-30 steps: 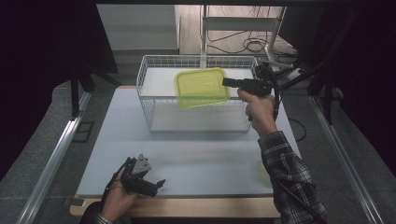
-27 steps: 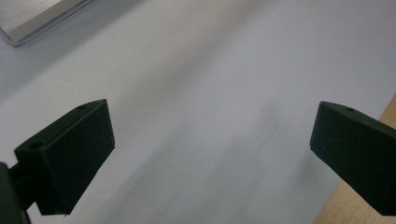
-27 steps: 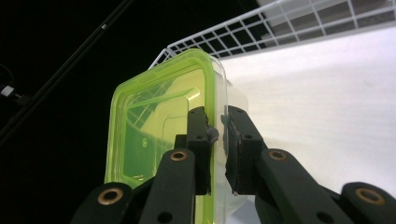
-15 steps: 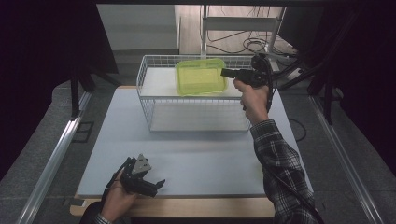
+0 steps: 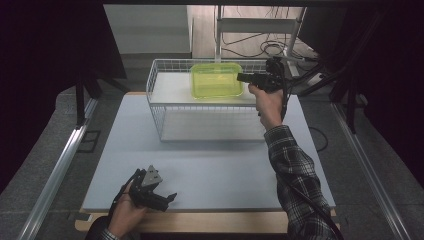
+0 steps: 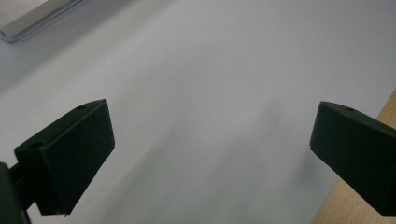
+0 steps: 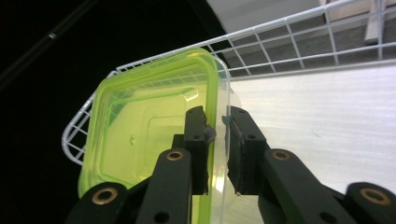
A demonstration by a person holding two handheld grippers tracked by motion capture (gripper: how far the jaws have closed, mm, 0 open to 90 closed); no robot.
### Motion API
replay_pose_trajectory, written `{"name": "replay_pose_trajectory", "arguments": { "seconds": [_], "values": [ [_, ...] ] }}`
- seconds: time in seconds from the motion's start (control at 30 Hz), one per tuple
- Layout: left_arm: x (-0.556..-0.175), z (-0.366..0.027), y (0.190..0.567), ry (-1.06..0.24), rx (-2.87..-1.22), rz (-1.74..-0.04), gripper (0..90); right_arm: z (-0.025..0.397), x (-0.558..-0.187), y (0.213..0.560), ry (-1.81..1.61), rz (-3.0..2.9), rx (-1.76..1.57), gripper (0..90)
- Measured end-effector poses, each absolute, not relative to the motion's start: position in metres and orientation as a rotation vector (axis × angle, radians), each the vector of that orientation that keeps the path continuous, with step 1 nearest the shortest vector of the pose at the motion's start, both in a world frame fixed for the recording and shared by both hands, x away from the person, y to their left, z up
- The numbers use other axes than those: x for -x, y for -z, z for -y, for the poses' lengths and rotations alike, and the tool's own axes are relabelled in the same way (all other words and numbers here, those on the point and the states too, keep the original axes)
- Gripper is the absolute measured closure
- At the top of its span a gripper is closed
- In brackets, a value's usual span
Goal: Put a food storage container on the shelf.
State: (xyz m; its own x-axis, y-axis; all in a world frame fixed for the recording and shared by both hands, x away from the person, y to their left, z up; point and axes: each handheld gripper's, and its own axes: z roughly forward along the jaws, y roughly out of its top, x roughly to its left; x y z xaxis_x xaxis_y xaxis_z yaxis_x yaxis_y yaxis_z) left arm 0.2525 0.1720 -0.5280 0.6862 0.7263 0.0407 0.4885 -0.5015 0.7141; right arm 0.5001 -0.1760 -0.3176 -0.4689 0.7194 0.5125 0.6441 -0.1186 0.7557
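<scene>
A see-through yellow-green plastic container (image 5: 216, 80) hangs over the back of the white wire basket (image 5: 153, 82). My right gripper (image 5: 241, 77) is shut on its right rim. In the right gripper view the container (image 7: 144, 135) is pinched by its wall between the right gripper (image 7: 217, 125) jaws, with basket wires (image 7: 280, 23) behind. I cannot tell whether the container touches the basket. My left gripper (image 5: 169, 198) rests in a hand near the table's front edge. It is open, and bare table shows in the left gripper (image 6: 212, 140) gap.
The grey table top (image 5: 225, 165) stretches between basket and front edge. A wooden strip (image 5: 220, 222) runs along that front edge. A metal rail (image 5: 60, 165) lies to the left, and cables and a white stand (image 5: 260, 30) sit behind the basket.
My right gripper has carried the container farther back over the basket, and the container has levelled out. The left gripper has stayed put.
</scene>
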Motion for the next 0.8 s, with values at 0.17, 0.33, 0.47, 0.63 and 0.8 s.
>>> {"name": "replay_pose_trajectory", "arguments": {
  "seconds": [0.17,0.33,0.47,0.63,0.8],
  "values": [
    [-0.253,-0.172,0.529,-0.44,-2.206,-0.928,0.0,0.171,-0.503,0.315,-1.537,-2.057,-1.527,72.3],
    [-0.253,-0.172,0.529,-0.441,-2.21,-0.926,0.0,0.168,-0.508,0.316,-1.502,-2.081,-1.509,68.8],
    [-0.253,-0.172,0.529,-0.441,-2.21,-0.925,0.0,0.165,-0.51,0.318,-1.421,-2.087,-1.487,57.0],
    [-0.253,-0.172,0.528,-0.442,-2.205,-0.927,0.0,0.162,-0.509,0.315,-1.391,-2.101,-1.431,52.4],
    [-0.252,-0.173,0.527,-0.441,-2.189,-0.926,0.0,0.162,-0.503,0.308,-1.398,-2.112,-1.38,42.8]
  ]
}}
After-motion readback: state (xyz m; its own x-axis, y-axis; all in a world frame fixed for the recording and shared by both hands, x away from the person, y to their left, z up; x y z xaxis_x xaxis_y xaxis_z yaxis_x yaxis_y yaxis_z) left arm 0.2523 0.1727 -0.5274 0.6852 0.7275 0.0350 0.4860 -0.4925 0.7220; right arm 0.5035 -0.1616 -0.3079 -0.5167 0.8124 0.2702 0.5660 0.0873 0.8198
